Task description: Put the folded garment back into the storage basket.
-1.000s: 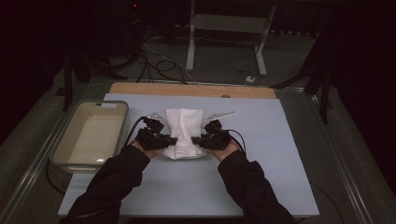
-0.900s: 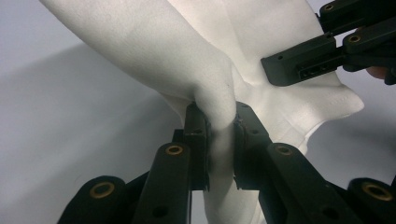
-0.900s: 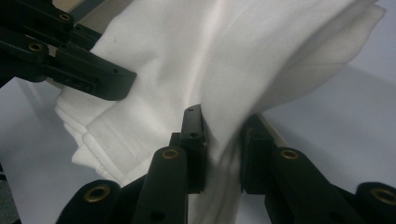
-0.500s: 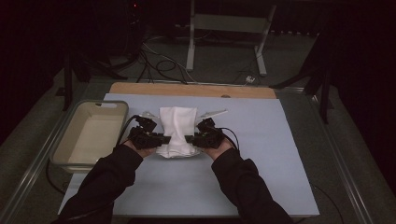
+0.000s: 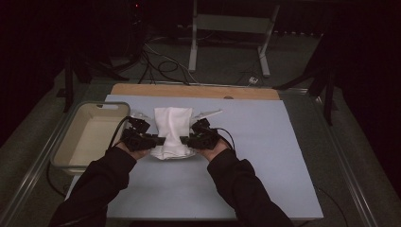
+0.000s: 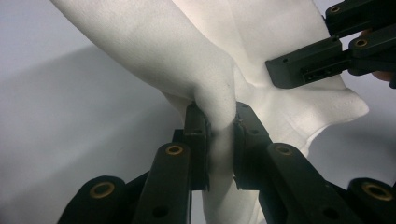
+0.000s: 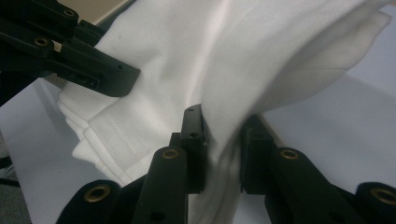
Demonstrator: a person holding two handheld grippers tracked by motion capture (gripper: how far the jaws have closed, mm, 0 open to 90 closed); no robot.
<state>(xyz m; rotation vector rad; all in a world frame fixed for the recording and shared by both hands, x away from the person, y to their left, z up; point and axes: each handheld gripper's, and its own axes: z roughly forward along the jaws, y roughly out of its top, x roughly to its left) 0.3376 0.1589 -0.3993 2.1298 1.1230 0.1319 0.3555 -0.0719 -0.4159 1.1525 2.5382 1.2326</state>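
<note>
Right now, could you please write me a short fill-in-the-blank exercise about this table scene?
1. Both grippers are clamped on a white ____.
2. The beige tub stands on the person's ____ side.
3. The left gripper has its jaws ____ on the fabric.
4. The table cover is light ____.

Missing words: cloth; left; shut; blue.

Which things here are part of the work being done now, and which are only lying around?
In the job:
- white cloth, pinched at both sides
- left gripper, shut on it
- right gripper, shut on it
- light blue mat under it

Lying about:
- beige bin, left of the mat
- cables on the floor
- metal stand behind the table
</note>
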